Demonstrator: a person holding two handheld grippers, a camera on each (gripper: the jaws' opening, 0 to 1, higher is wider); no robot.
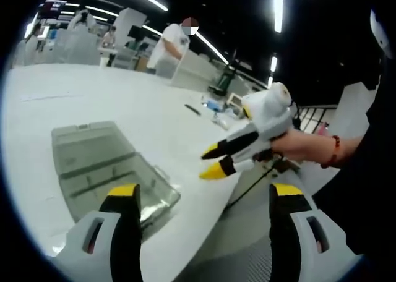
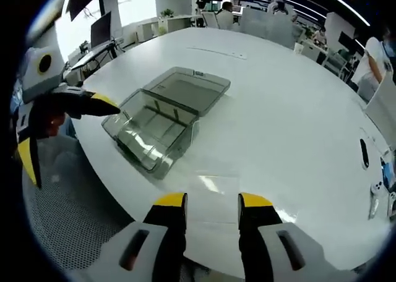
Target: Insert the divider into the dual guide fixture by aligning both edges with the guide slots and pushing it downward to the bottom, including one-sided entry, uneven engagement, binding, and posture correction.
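I hold both tools near the clear plastic box (image 2: 162,120) that sits on the white table (image 2: 291,127), close to the table's curved edge, and I place everything from that box. Its lid (image 2: 189,84) lies flat open on the far side, hinged back onto the table. Inside the open tray I can make out thin upright ridges or partitions along the walls, but the plastic is see-through and I cannot tell for certain which piece is the divider, or whether it is seated in its slots or loose. In the right gripper view, my right gripper (image 2: 212,215) hangs short of the box, over the table's rim, with its yellow-tipped jaws a narrow gap apart and nothing between them. A pale clear sheet (image 2: 210,184) seems to lie flat on the table between those jaws and the box; I cannot say what it is. My left gripper (image 2: 62,127) comes in from the left of that view, one yellow-tipped jaw reaching to just beside the near corner of the box. In the left gripper view, my left gripper (image 1: 204,198) has its jaws wide apart and bare, the box (image 1: 102,167) lying just beyond its left jaw. My right gripper (image 1: 216,160) shows there too, held in my hand (image 1: 303,147), off to the side of the box, near the table (image 1: 124,102) edge, jaws slightly parted.
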